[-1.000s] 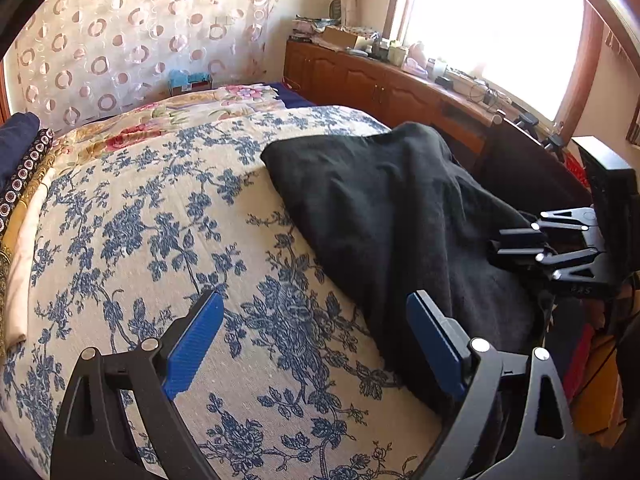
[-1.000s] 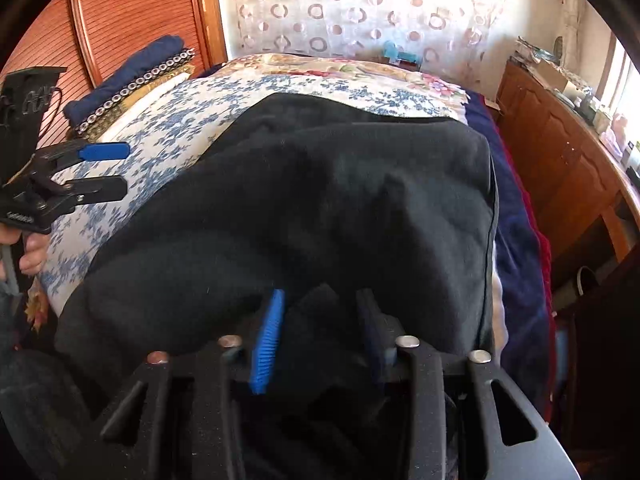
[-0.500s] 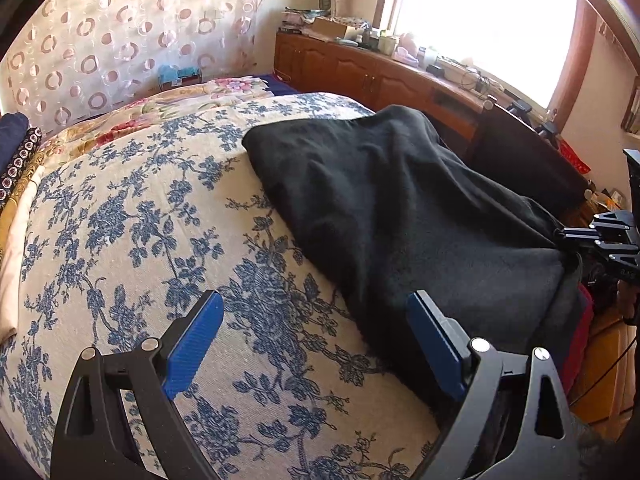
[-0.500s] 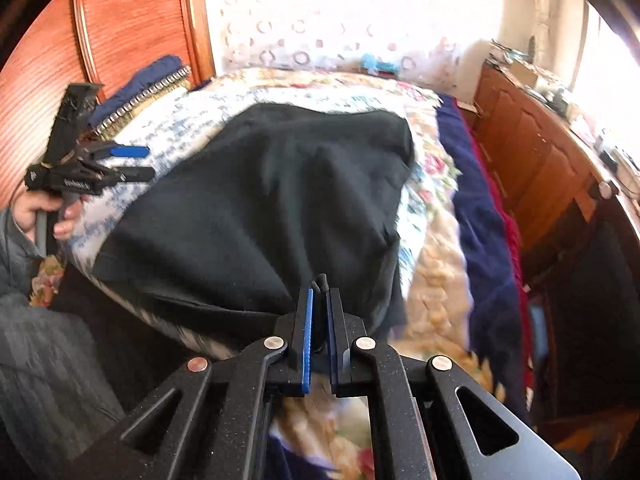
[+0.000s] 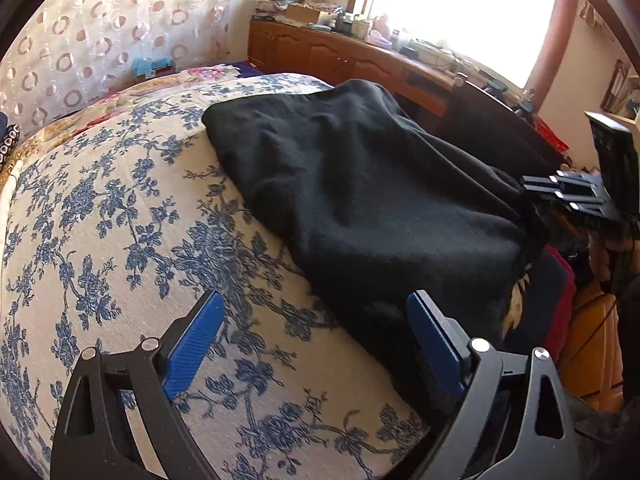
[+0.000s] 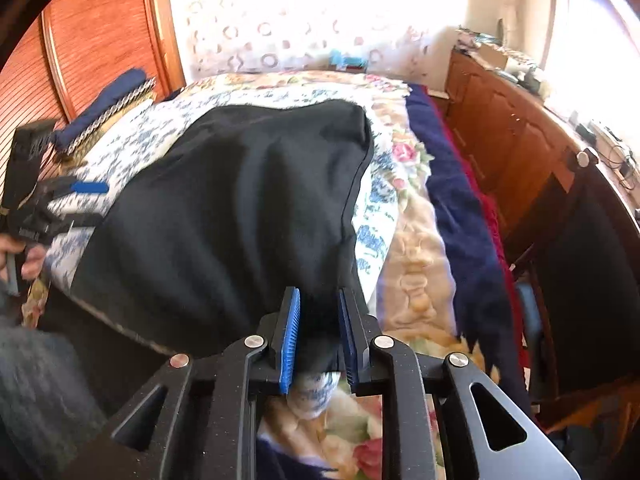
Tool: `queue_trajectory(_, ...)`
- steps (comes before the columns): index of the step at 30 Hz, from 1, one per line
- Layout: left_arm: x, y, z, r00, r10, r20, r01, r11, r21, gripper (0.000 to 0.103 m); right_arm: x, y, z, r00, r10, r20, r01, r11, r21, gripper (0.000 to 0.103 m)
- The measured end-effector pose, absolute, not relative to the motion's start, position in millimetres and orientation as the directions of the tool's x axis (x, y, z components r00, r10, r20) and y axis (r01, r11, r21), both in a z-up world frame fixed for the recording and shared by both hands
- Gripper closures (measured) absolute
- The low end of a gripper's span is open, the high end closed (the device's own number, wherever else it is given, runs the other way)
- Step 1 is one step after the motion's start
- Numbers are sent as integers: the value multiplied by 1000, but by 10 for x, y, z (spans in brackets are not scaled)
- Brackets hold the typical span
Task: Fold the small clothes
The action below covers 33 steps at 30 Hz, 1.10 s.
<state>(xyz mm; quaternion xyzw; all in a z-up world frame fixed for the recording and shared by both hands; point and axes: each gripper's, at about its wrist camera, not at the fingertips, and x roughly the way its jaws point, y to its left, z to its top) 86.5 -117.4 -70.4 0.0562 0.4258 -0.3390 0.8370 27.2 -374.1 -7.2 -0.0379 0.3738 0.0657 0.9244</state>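
A black garment (image 5: 360, 184) lies spread on the blue-flowered bed cover (image 5: 112, 216). My left gripper (image 5: 316, 344) is open and empty, low over the bed, its right finger beside the garment's near edge. My right gripper (image 6: 318, 336) has its jaws partly apart around the garment's near corner (image 6: 316, 320); the cloth sits between the pads at the bed's edge. The garment (image 6: 240, 208) stretches away from it towards the headboard side. The right gripper also shows in the left wrist view (image 5: 568, 196), and the left gripper in the right wrist view (image 6: 76, 200).
A wooden sideboard (image 5: 340, 60) with clutter runs under the window. A wooden wardrobe (image 6: 92, 40) and folded blue cloth (image 6: 104, 100) are at the far left. A navy blanket (image 6: 456, 208) hangs off the bed's right side. A dark chair (image 6: 580, 260) stands beside the bed.
My right gripper, shut tight on the garment's corner half a second ago, now has its jaws partly apart and sits closer to the bed. The left gripper stayed open and barely moved.
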Motion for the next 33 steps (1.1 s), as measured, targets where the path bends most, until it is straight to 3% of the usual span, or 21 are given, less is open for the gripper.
queue_trajectory(5, 794, -1160, -721, 331, -581, -744, 641, 717, -275, 33, 368, -3489, -75, 745, 132, -654, -176, 984, -2, 71)
queue_trajectory(7, 766, -1186, -761, 292, -596, -748, 648, 699, -303, 41, 411, -3388, -115, 751, 154, -642, -191, 981, 11, 60)
queue_trajectory(12, 660, -1262, -796, 262, -603, -754, 674, 673, -305, 51, 513, -3098, -238, 739, 197, -644, -256, 967, 2, 57)
queue_trajectory(14, 616, -1289, -808, 234, -619, -749, 683, 653, -327, 61, 524, -3029, -273, 730, 219, -647, -284, 959, 4, 57)
queue_trajectory(16, 587, -1321, -820, 206, -634, -745, 692, 633, -347, 83, 535, -2988, -296, 721, 237, -652, -308, 951, 4, 56)
queue_trajectory(18, 560, -1353, -789, 223, -632, -742, 701, 633, -328, 89, 521, -2986, -305, 712, 249, -656, -323, 946, 8, 54)
queue_trajectory(28, 893, -1546, -160, 321, -690, -648, 705, 632, -324, 91, 285, -2974, -85, 719, 307, -624, -391, 921, 2, 37)
queue_trajectory(33, 1067, -1664, -8, 357, -690, -630, 690, 649, -320, 91, 204, -2882, -192, 715, 293, -635, -415, 909, -47, 35)
